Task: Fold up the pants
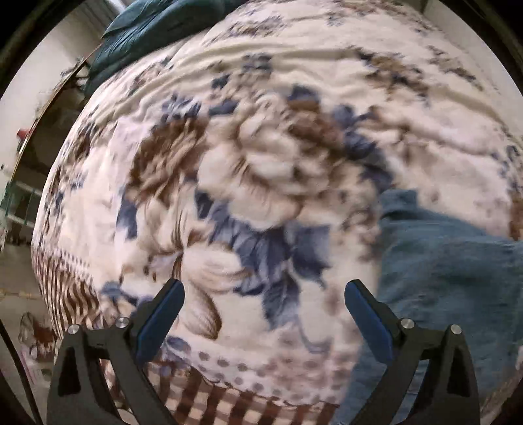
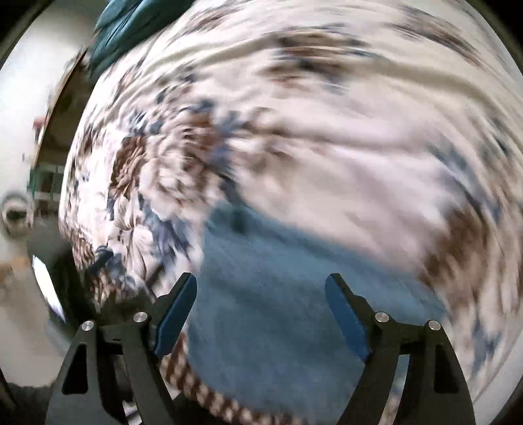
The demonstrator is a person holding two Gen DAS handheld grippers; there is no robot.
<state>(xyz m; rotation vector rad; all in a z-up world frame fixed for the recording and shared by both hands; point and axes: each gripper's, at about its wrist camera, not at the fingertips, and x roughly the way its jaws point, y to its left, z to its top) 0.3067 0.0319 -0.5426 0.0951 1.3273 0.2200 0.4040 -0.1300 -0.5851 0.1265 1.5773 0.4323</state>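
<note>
- Two black two-finger grippers w/ blue pads: left gripper (image 1: 264, 287) and right gripper (image 2: 261, 282), both spread wide, nothing between.
- Blue denim pants (image 2: 278, 310) lie on cream floral fleece blanket (image 1: 261, 147), under right gripper.
- Dark teal cloth (image 1: 147, 29) at blanket's far edge.

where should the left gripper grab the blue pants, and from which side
Judging from the left wrist view, take the pants at their near left edge, coming from above. That edge lies flat on the blanket, just right of the open left gripper.

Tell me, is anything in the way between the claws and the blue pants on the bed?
Nothing visible. The right claw hangs open right over the blue pants. The left claw is open over the flowery blanket, pants beside it.
</note>
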